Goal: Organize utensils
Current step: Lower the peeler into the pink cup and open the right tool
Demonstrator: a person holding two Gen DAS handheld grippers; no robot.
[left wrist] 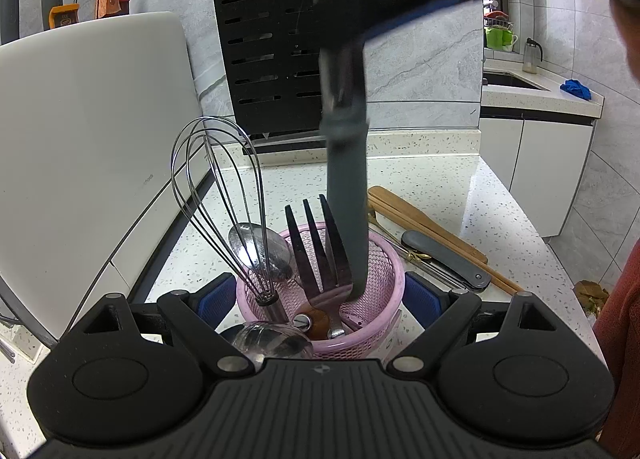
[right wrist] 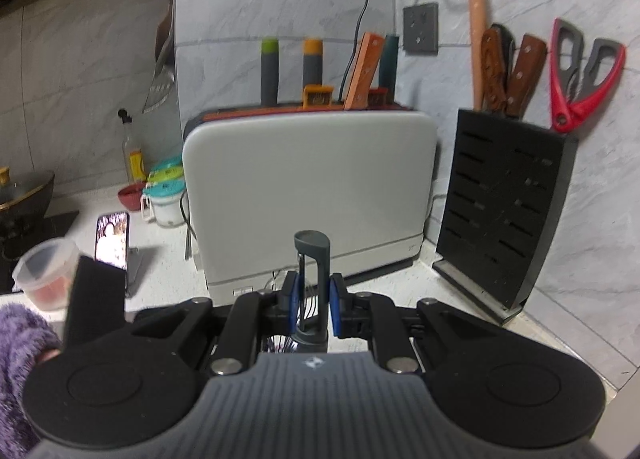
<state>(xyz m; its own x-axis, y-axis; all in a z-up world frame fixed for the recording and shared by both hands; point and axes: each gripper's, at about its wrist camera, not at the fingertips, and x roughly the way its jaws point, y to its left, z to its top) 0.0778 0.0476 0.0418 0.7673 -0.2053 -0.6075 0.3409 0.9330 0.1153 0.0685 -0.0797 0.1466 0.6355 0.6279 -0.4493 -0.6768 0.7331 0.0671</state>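
Observation:
A pink mesh basket (left wrist: 384,279) stands on the speckled counter, and my left gripper (left wrist: 320,295) is shut on it, one blue pad against each side. Inside it stand a wire whisk (left wrist: 218,199), a steel spoon (left wrist: 260,251) and a black fork (left wrist: 316,243). My right gripper (left wrist: 342,75) comes in from above, shut on a long grey utensil (left wrist: 348,187) that hangs upright with its lower tip inside the basket. In the right wrist view the same grey utensil (right wrist: 318,251) stands upright between the blue pads of my right gripper (right wrist: 314,299).
A wooden spatula (left wrist: 420,219) and a grey-handled tool (left wrist: 444,255) lie on the counter right of the basket. A black knife block (left wrist: 272,51) and a white board holder (left wrist: 92,131) stand behind it. A phone (right wrist: 114,239) and a plastic cup (right wrist: 48,271) are further left.

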